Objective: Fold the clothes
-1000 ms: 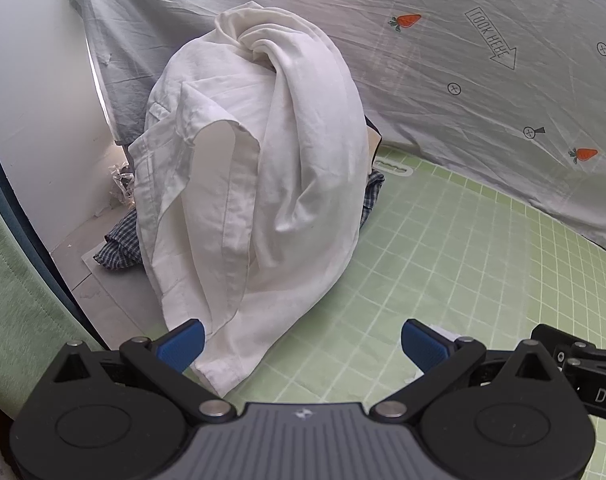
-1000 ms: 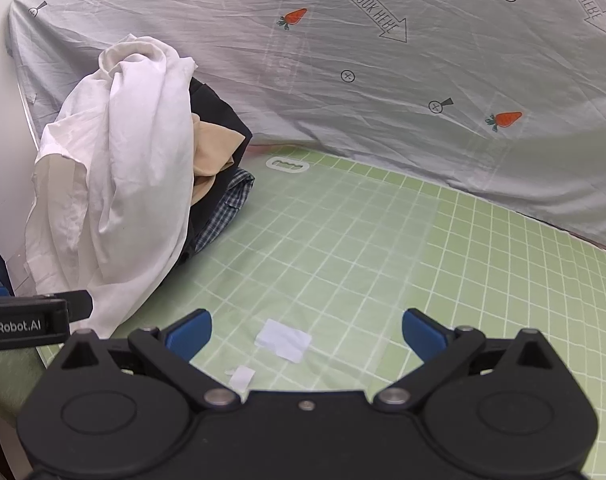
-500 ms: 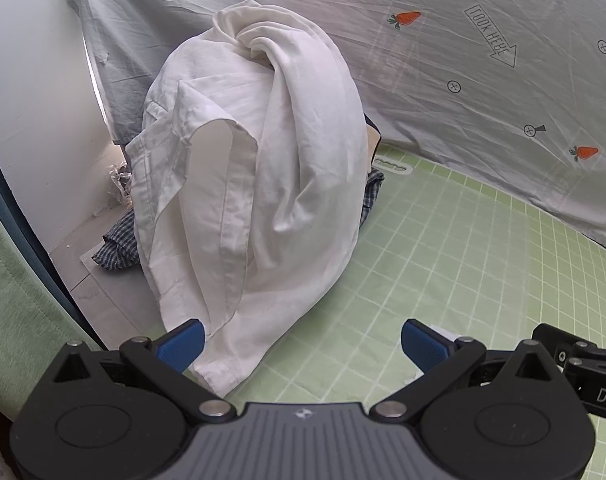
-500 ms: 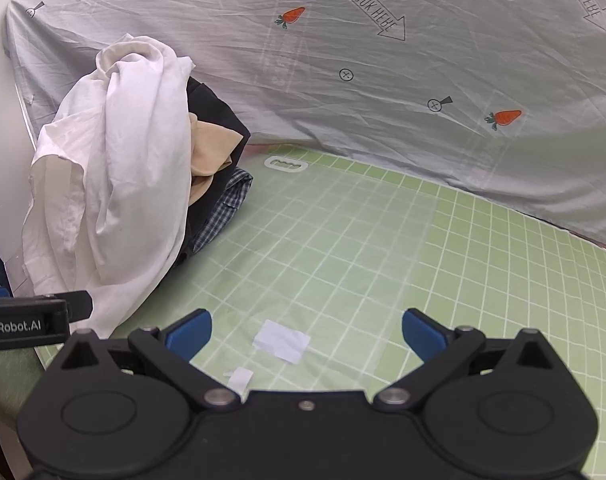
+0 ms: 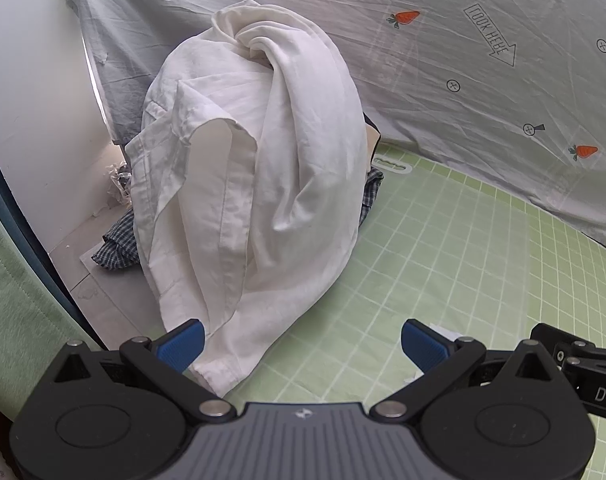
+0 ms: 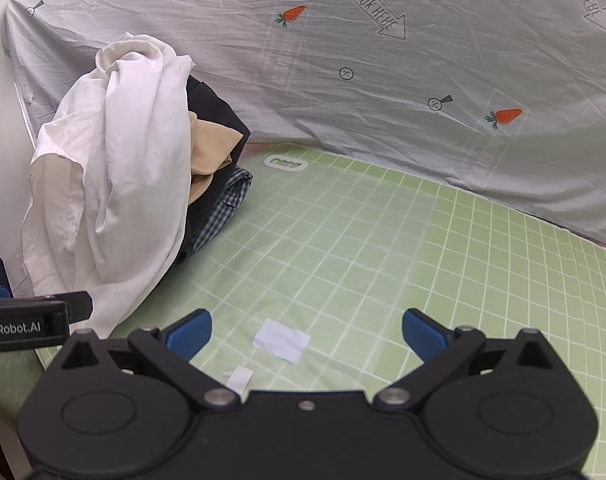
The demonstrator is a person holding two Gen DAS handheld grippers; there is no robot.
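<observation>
A white shirt point(image 5: 255, 184) drapes over a tall heap of clothes at the left end of the green grid mat point(image 5: 443, 264). Its hem reaches down to the mat just ahead of my left gripper point(image 5: 303, 344), which is open and holds nothing. In the right wrist view the same white shirt point(image 6: 119, 184) covers a beige garment point(image 6: 209, 152), a black one point(image 6: 219, 116) and a blue checked one point(image 6: 223, 208). My right gripper point(image 6: 307, 332) is open above the mat, apart from the heap.
A grey sheet point(image 6: 383, 80) with carrots and arrows hangs behind the mat. Two white paper scraps point(image 6: 281, 338) lie on the mat near my right gripper. A white wall point(image 5: 35, 120) and grey floor lie left of the heap; checked cloth point(image 5: 115, 248) spills there.
Both views have shifted only slightly; the heap sits a touch further right in the left wrist view. Both grippers stay open.
</observation>
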